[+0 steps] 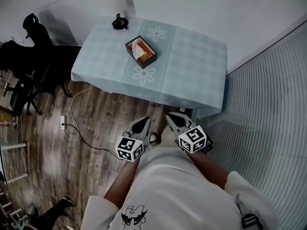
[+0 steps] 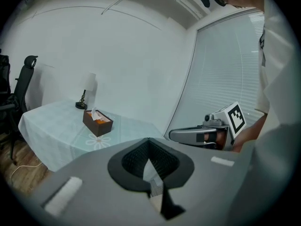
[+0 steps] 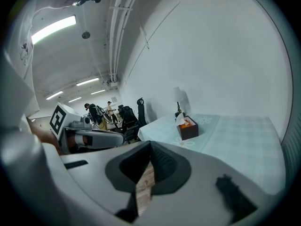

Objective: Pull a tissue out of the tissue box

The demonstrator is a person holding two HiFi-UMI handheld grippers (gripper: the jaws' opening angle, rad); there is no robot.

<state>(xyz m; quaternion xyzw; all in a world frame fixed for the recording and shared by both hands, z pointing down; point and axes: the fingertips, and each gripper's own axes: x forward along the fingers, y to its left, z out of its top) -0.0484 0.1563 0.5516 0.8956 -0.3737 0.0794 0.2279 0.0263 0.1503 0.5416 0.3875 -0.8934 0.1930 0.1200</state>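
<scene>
**Both tongs clenched and empty, short of the table**

Nearest to me, the left gripper [image 1: 142,122] and the right gripper [image 1: 174,117] sit side by side in front of the person's pale shirt [image 1: 177,190], above the wood floor [image 1: 96,114]. Both point toward the table. Each gripper's own view shows its jaws clenched tip to tip, with nothing between them.

A white cable [image 1: 76,128] trails across the floor just left of the grippers. Beyond them stands the table [image 1: 192,66], draped in a pale checked cloth with flower motifs.

The tissue box [image 1: 141,51], dark brown, rests near the cloth's middle, well apart from both grippers. A white tissue [image 1: 137,49] stands up out of its top.

Farther back, a small lamp [image 1: 119,22] stands at the table's far edge. Dark office chairs [image 1: 29,66] are grouped to the left, and slatted blinds [image 1: 268,104] run along the right.
</scene>
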